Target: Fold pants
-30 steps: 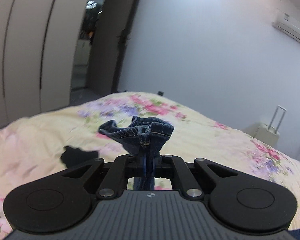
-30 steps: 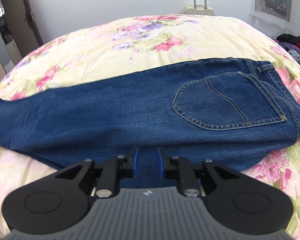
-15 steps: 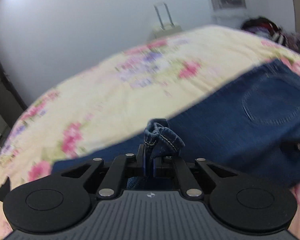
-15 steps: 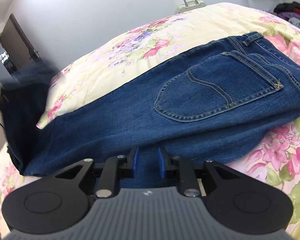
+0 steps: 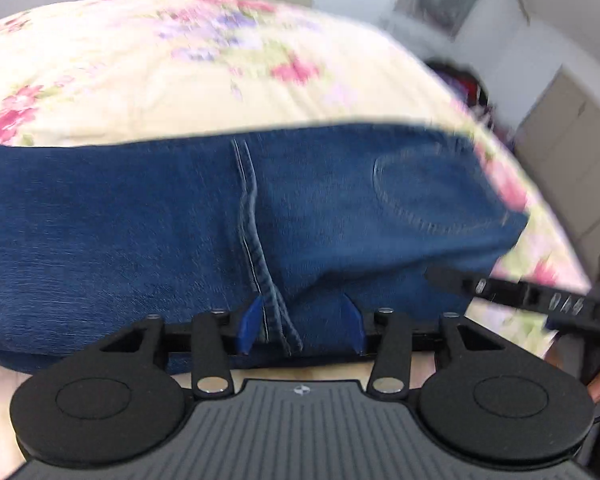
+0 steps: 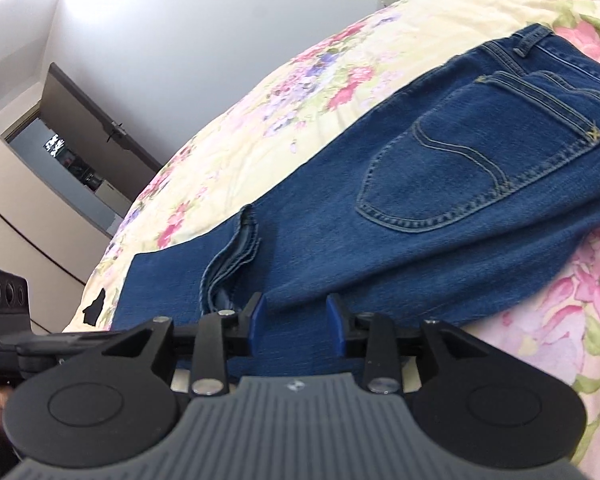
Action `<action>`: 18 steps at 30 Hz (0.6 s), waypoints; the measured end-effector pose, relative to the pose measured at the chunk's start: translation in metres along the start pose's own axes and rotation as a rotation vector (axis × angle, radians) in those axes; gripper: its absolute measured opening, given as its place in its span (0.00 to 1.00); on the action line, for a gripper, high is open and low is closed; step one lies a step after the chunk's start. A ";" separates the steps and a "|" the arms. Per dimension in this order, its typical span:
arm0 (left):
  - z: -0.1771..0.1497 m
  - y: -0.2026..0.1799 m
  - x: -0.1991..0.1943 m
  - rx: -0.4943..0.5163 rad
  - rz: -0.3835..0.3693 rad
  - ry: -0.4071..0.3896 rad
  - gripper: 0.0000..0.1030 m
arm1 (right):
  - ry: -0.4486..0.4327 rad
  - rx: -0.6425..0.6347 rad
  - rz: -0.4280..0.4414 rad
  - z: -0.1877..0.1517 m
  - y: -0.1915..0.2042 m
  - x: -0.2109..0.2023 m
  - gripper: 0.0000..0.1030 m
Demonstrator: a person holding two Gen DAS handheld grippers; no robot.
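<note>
Bed [image 6: 228, 152], floral cover: jeans [image 6: 440, 200] lying folded across centre frame. I am holding left claw [image 5: 300, 326] and right claw [image 6: 296, 320] spread, empty. Risk: hem [image 6: 232, 256] sliding off, loose layers.

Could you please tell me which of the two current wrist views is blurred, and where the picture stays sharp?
Left wrist view: motion-smeared, the blue denim jeans and floral yellow bedspread soft, only the left tongs crisp. Right wrist view: sharp, pocket stitching on the jeans legible, fisheye bending the bedspread edge; right tongs crisp too.
</note>
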State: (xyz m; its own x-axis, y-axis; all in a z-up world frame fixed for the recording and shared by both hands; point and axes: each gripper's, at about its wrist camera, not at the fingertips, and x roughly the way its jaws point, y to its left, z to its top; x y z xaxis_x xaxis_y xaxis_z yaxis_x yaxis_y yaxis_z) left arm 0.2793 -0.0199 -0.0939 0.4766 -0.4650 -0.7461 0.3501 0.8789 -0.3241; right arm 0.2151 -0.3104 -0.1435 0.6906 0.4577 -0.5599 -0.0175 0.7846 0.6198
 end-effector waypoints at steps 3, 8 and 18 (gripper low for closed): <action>0.000 0.017 -0.026 -0.068 0.040 -0.131 0.52 | 0.012 0.058 0.052 0.002 0.002 0.001 0.43; -0.006 0.047 -0.036 -0.141 0.214 -0.213 0.52 | 0.093 0.141 0.132 0.012 0.019 0.025 0.53; -0.017 0.080 -0.024 -0.172 0.196 -0.179 0.47 | 0.234 0.209 0.136 0.009 0.048 0.090 0.53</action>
State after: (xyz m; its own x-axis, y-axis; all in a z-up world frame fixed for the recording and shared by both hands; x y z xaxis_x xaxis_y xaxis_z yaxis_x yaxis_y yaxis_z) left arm 0.2820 0.0635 -0.1121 0.6612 -0.2830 -0.6948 0.1033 0.9516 -0.2894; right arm 0.2830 -0.2349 -0.1589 0.5071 0.6546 -0.5607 0.0677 0.6183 0.7830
